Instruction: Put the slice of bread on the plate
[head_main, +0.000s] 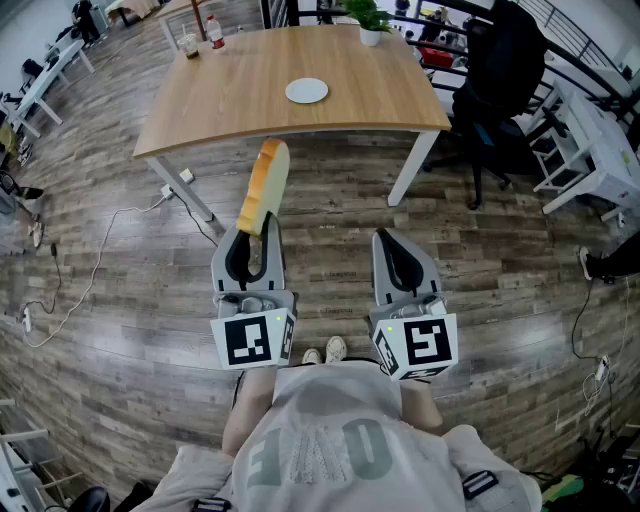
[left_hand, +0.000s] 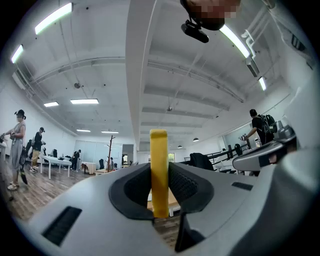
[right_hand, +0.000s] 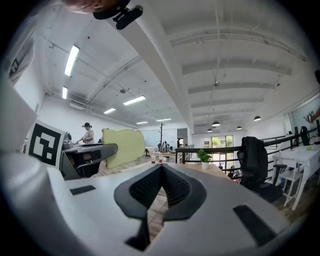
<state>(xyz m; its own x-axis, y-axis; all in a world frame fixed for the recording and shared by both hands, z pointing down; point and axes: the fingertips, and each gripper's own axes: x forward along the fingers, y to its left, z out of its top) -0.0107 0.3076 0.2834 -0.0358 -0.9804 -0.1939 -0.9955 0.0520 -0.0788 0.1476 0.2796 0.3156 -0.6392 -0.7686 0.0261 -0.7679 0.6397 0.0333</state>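
Note:
A slice of bread (head_main: 266, 186) with a tan crust stands on edge between the jaws of my left gripper (head_main: 256, 232), which is shut on it. In the left gripper view the bread (left_hand: 159, 170) shows edge-on, pinched between the black pads (left_hand: 186, 186). The small white plate (head_main: 306, 90) lies on the wooden table (head_main: 220, 110) ahead, well beyond the bread. My right gripper (head_main: 393, 240) is held beside the left one over the floor, shut with nothing in it. The right gripper view shows its tips (right_hand: 161, 172) meeting, with the bread (right_hand: 122, 147) off to the left.
A potted plant (head_main: 370, 22) stands at the table's far edge, a bottle (head_main: 213, 33) and a cup (head_main: 189, 45) at its far left corner. A black office chair (head_main: 500, 95) is right of the table. Cables (head_main: 95, 270) trail over the wooden floor at left.

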